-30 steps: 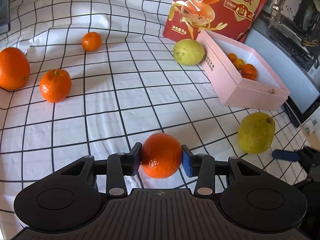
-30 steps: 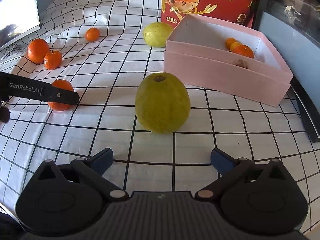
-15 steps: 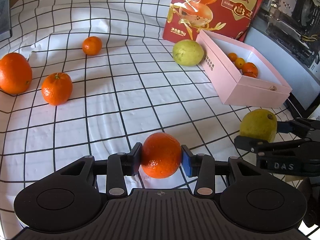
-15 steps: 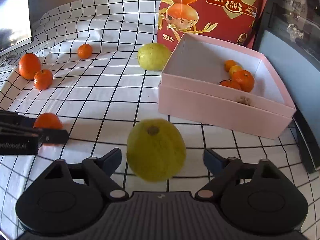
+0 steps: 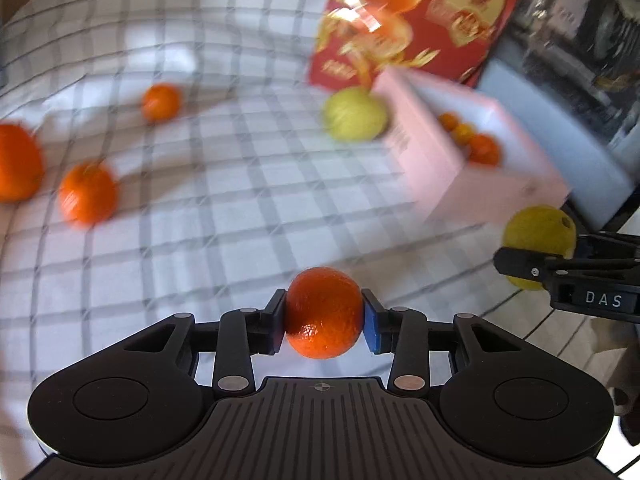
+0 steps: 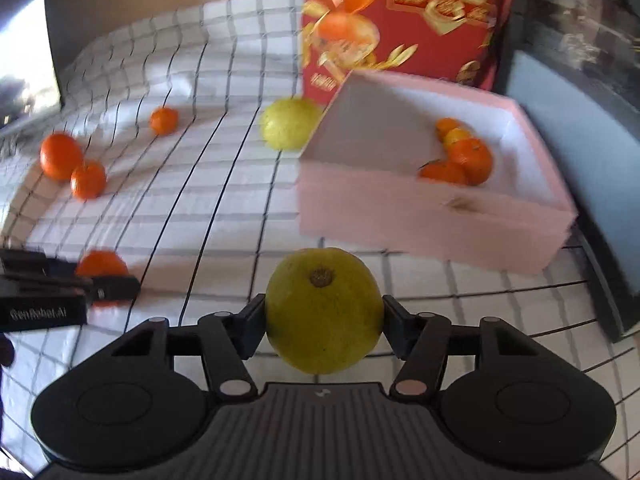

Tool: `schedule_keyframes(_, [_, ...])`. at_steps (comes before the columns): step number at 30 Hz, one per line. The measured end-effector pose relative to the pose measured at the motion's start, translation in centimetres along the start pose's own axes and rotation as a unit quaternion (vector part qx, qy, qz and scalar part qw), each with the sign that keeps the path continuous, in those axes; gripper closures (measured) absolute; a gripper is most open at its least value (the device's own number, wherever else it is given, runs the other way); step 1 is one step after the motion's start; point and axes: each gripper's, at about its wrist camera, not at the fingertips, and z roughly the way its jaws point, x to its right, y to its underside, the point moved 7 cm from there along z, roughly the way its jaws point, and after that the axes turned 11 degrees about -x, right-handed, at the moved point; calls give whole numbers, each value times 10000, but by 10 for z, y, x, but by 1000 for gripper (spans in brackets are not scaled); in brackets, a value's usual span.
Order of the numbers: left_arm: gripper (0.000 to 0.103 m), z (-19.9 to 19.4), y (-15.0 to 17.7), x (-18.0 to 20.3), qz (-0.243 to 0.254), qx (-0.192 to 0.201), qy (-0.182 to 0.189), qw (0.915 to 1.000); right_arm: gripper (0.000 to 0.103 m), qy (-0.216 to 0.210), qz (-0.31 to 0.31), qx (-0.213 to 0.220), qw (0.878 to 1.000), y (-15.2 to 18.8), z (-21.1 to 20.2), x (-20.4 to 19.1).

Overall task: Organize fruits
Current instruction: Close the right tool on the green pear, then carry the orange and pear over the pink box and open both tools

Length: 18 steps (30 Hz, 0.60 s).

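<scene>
The left gripper (image 5: 324, 314) is clamped on an orange (image 5: 323, 312), its pads pressed to both sides of the fruit. The right gripper (image 6: 324, 316) is clamped on a pear (image 6: 324, 310), stem end up, jaws tight against its flanks. In the left view the pear (image 5: 538, 236) shows at the right edge, just short of the near corner of the pink box (image 5: 472, 160); in the right view the orange (image 6: 102, 264) sits low at the left, well apart from the box (image 6: 420, 208).

The box is the landmark: open, on the checked cloth (image 6: 224, 200). Inside it, against its far right part, lie four small oranges (image 6: 460, 156) in a cluster. A second pear (image 6: 290, 128) rests on the cloth touching or just beside the box's far left corner. Behind the box stands a red bag (image 6: 404, 20). Far left of the box lie three more oranges: a lone small one (image 6: 163, 121) farther back, and a big one (image 6: 60, 156) with a smaller one (image 6: 88, 179) just beside it. Both views are blurred.
</scene>
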Motion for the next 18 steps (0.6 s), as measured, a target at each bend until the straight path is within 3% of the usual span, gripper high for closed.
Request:
schedule_keyframes(5, [60,-37,-81,63,654,918,375,9929,43,120,63,615,9980,-48,-44,34])
schedule_keyframes(7, [60,-43,-112,89,784,1100,632,9888,43,190,82,846,9962,-74,-63,52])
schedule_keyframes(9, [60,-30,-135,109,754,974,919,9881,43,256,116,1006,9945,-101,-78,70])
schedule_keyframes(11, [59,3,-149,120,650,399,1207,9898,43,271,158,1072,9937,-121,-85,85])
schedule_keyframes(13, [58,32,-148,126,548,-5,1246,9907,43,277,185,1099,9934,-136,-87,100])
schedule_keyframes(16, [54,47,-141,120,311,76,1041,9941,43,234,234,1007,9944,-144,-78,114])
schedule_keyframes(18, [55,37,-134,110,63,318,1133,9930,43,137,245,879,9957,-143,-68,119])
